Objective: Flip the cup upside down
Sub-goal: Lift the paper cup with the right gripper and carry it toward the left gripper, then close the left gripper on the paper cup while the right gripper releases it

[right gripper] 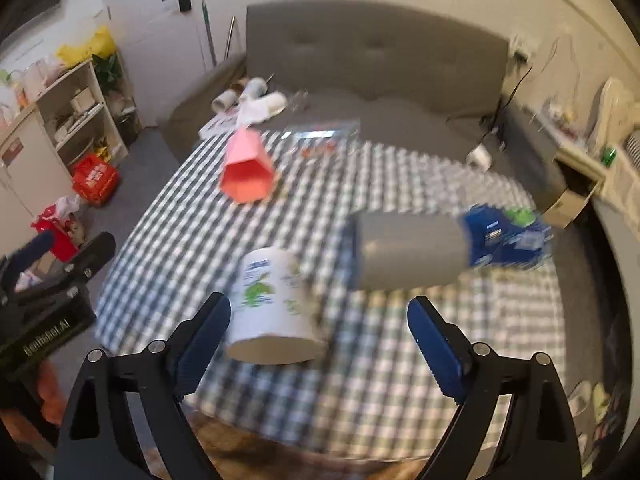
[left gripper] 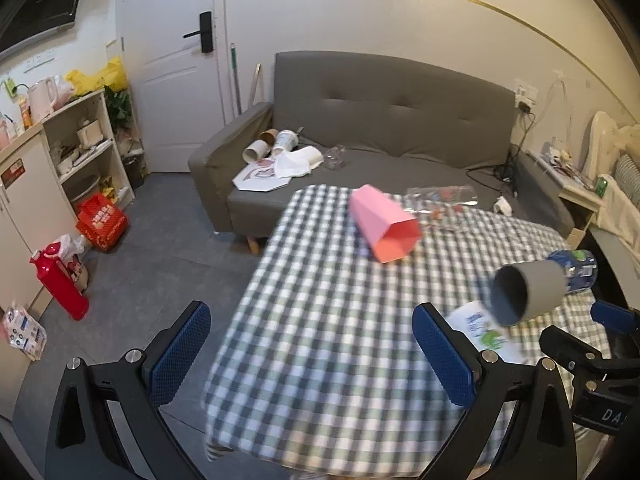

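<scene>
Three cups lie tipped on a green-and-white checked tablecloth [right gripper: 360, 380] as two hand-held grippers hover over its near edge, both with fingers spread wide and holding nothing.

The right gripper [right gripper: 320, 340] is closest to a white printed paper cup [right gripper: 272, 304], which sits just ahead of and slightly left of its centreline, near the left finger pad [right gripper: 204, 340]. The cup's long axis runs roughly along the gripper's line of sight, open rim toward the camera and base pointing away. Motion blur softens this view, so whether the cup rests fully on its side or is partly tilted cannot be settled.

Just beyond it, a grey cup [right gripper: 408, 252] lies on its side with its axis running across the right gripper's view, its far end near a blue packet [right gripper: 508, 236]. In the left wrist view its dark mouth faces that camera. A pink cup with an angular, salmon-coloured mouth [right gripper: 248, 168] lies farther back, toward the grey sofa [left gripper: 400, 96].

The left gripper [left gripper: 312, 356] hangs over the table's left front corner, well apart from all three. The right is therefore judged better placed; closing across the white cup's sides should allow a turn that brings the rim down onto the cloth.
</scene>
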